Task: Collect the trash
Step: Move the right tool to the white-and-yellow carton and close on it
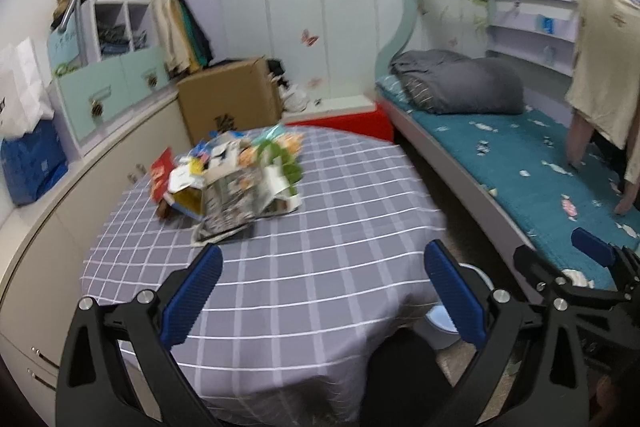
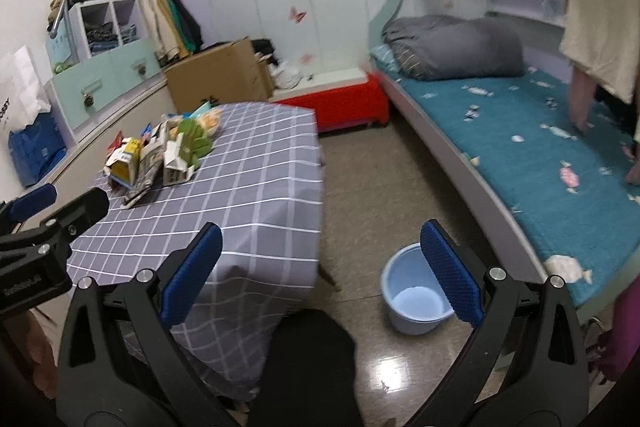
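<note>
A pile of trash (image 1: pixel 232 175), made of crumpled cartons, wrappers and printed paper, lies on the far left part of a table with a grey checked cloth (image 1: pixel 320 247). The pile also shows in the right wrist view (image 2: pixel 164 155). A light blue bucket (image 2: pixel 416 291) stands empty on the floor to the right of the table; its rim shows in the left wrist view (image 1: pixel 476 271). My left gripper (image 1: pixel 322 291) is open and empty above the near part of the table. My right gripper (image 2: pixel 320 267) is open and empty, off the table's right edge, near the bucket.
A bed with a teal cover (image 2: pixel 520 131) and a grey duvet runs along the right. A cardboard box (image 1: pixel 230 99) and a red bench (image 2: pixel 340 103) stand behind the table. Cabinets and shelves (image 1: pixel 116 87) line the left wall. A blue bag (image 1: pixel 32 163) sits there.
</note>
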